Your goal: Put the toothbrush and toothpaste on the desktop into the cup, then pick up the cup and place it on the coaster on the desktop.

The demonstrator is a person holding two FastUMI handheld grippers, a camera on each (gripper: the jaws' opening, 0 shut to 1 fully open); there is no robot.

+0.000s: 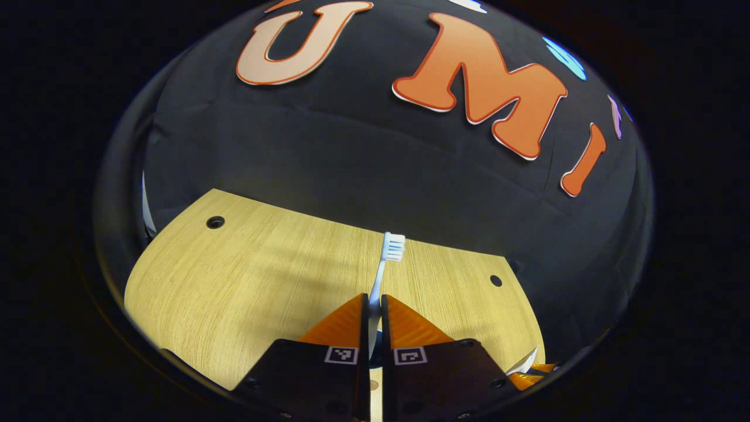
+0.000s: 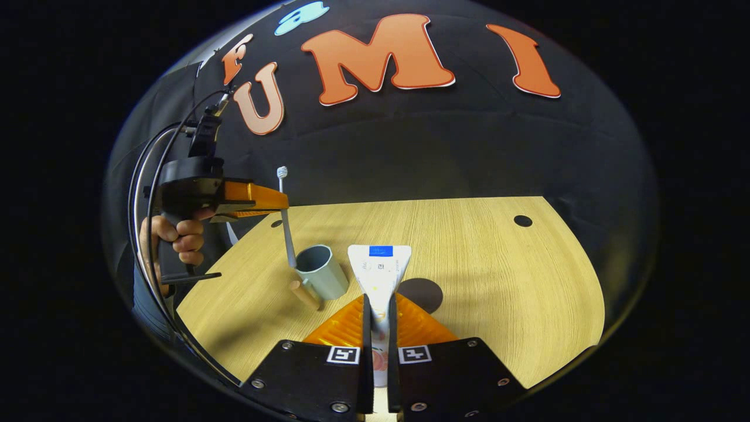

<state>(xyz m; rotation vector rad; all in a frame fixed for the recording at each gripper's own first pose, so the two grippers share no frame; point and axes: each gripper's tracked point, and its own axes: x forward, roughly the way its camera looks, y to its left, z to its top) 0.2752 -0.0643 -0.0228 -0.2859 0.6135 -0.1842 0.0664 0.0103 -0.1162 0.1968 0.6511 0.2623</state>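
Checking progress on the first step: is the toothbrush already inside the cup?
No: in the right gripper view the toothbrush hangs from the left gripper above and beside the cup.

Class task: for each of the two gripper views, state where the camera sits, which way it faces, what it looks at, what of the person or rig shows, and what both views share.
Left gripper view: rides on the left gripper, facing along its fingers over the pale wooden desktop toward the cloth wall; the fingers clamp the white-and-blue toothbrush.
Right gripper view: rides on the right gripper, which clamps the white toothpaste tube; beyond are the grey cup with wooden handle, the dark round coaster and a hand.
Shared: toothbrush, left gripper, desktop.
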